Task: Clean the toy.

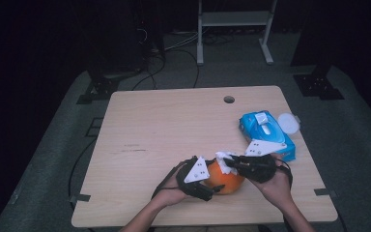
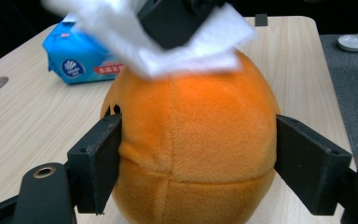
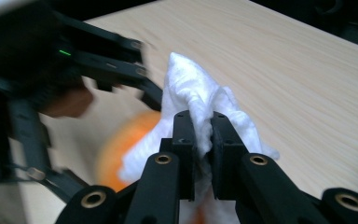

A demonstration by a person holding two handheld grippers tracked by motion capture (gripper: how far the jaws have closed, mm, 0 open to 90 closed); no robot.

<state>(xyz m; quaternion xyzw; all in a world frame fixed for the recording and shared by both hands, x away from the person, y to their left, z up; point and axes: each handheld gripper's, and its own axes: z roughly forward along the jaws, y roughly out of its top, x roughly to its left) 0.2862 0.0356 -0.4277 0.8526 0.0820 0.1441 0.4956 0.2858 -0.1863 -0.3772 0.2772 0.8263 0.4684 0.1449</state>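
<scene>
orange plush: round orange plush toy (image 2: 191, 154) sits on the table (image 1: 164, 125), clamped between the jaws of the left hand-held gripper (image 1: 204, 186), one pad on each flank
white wipe: bunched wet wipe (image 3: 200, 107) pinched tight in the right hand-held gripper (image 3: 200, 140), jaws narrow, pressed on the plush's top
left hand-held gripper state: moderately wide, holding the plush
right hand-held gripper state: nearly closed, holding the wipe
step in hand: wiping the plush, judged from the wipe's contact on top
how to do it well: keep the left grip steady and low so the toy doesn't roll; drag the wipe with light pressure, wipe leading, not the jaw tips; don't loosen the pinch
risk: soft toy could squirm out sideways if pushed hard
wipe pack: blue wipe pack (image 1: 266, 133) beyond the right hand-held gripper, lid open
left gripper view extra: seams of the plush, pad contact, small white dish (image 2: 353, 43) off the table
right gripper view extra: wipe folds between the jaws
high view extra: both hands, whole table layout
</scene>
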